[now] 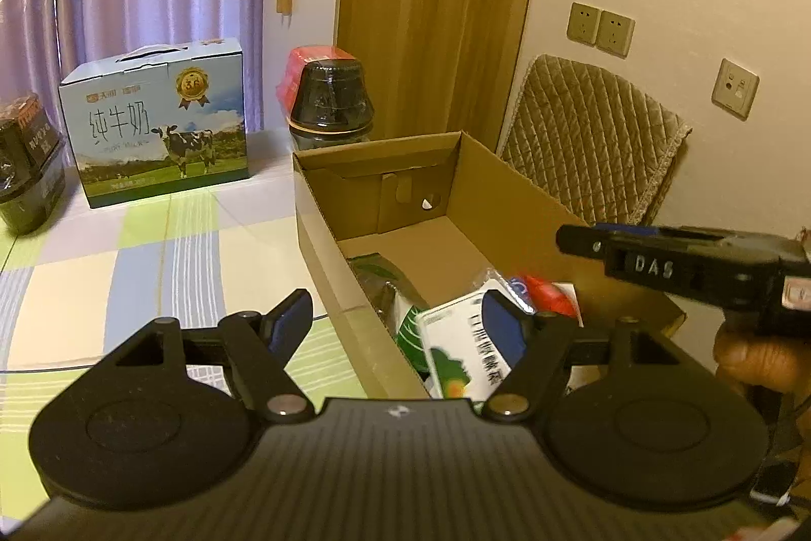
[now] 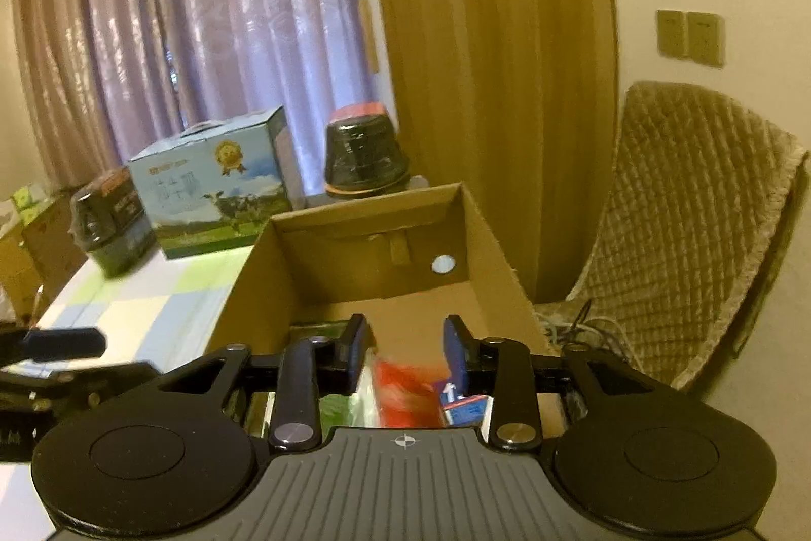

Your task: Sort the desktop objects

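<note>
An open cardboard box (image 1: 380, 145) (image 2: 365, 201) stands on the checked tablecloth (image 1: 126, 262). Inside its near end lie a green-and-white carton (image 1: 456, 353), a red packet (image 1: 550, 295) (image 2: 405, 394), a dark green packet (image 1: 380, 269) and a blue-and-white carton (image 2: 464, 404). My left gripper (image 1: 396, 323) is open wide, straddling the box's left wall, with nothing between its fingers. My right gripper (image 2: 405, 346) is open above the box's near end, over the blurred red packet. It also shows in the left wrist view as the right gripper (image 1: 583, 239), held in a hand (image 1: 750, 358).
A blue milk carton (image 1: 157, 120) stands at the back of the table between two black wrapped tubs (image 1: 332, 95) (image 1: 25, 166). A chair with a quilted cover (image 1: 593, 145) stands right of the box against the wall. Curtains hang behind the table.
</note>
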